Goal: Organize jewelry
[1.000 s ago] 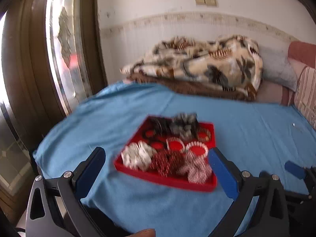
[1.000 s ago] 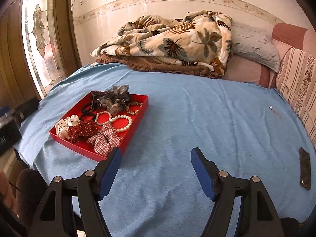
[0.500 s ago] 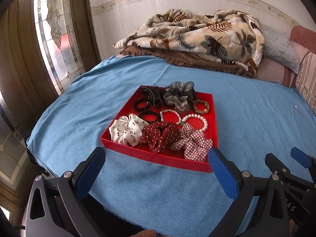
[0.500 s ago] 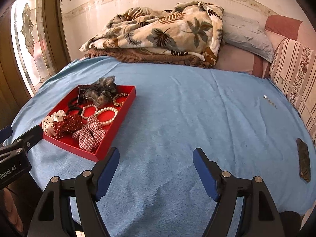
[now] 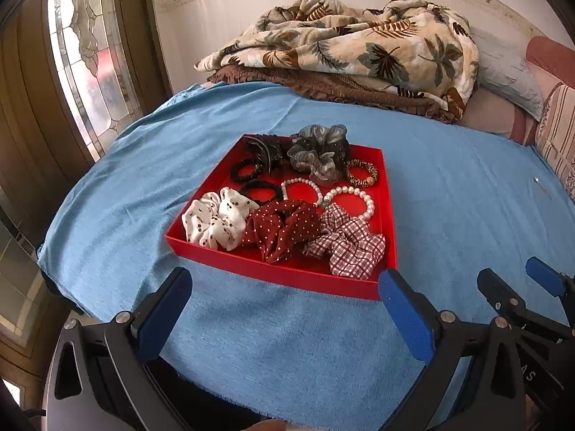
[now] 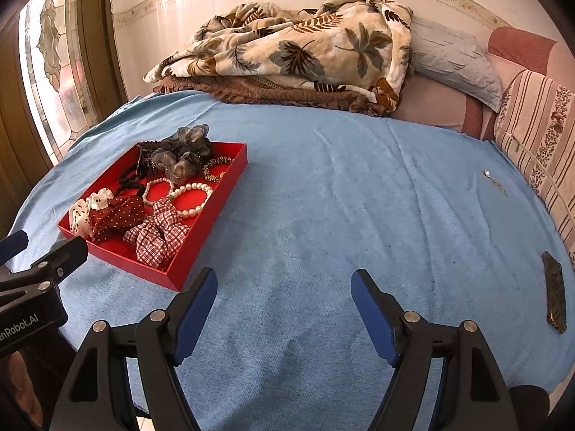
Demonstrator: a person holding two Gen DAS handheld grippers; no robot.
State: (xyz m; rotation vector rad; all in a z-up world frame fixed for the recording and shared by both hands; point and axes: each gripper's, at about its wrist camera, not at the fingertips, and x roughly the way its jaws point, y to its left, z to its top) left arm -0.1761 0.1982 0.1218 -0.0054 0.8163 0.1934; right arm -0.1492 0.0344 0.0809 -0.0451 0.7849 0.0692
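While the left gripper (image 5: 284, 309) hangs with its blue-padded jaws spread wide and nothing between them, its view has steadied and drawn nearer over the last second: a blurred, more distant sight of the red tray (image 5: 273, 274) has become a sharp one, with the tray's near wall just beyond the fingertips. The right gripper (image 6: 284, 309), likewise spread and empty, has drifted so that the tray sits further to its left and the left gripper's black frame now enters at its edge. Nothing in the tray has shifted in that time; the change is one of approach only, which by my judgement fits either a reach toward the contents or a hover over an arrangement already made. Contents, all lying within the tray: at its near wall, a white scrunchie (image 5: 215, 221) with dark spots, a maroon scrunchie (image 5: 284, 230) with white dots, and a red-and-white checked scrunchie (image 5: 346, 248), all soft gathered cloth; at the tray's middle, two pearl bracelets (image 5: 354, 201), hard round beads in loops, beside two black elastic bands (image 5: 258, 188); at its far wall, a black claw clip (image 5: 264, 149), a sheer grey scrunchie (image 5: 320, 154) and a brown patterned bracelet (image 5: 362, 173). The tray is rigid, square, low-walled, resting on a blue woven bedspread (image 5: 449, 186). Beyond the tray's far side lies a folded leaf-print blanket (image 5: 359, 43).
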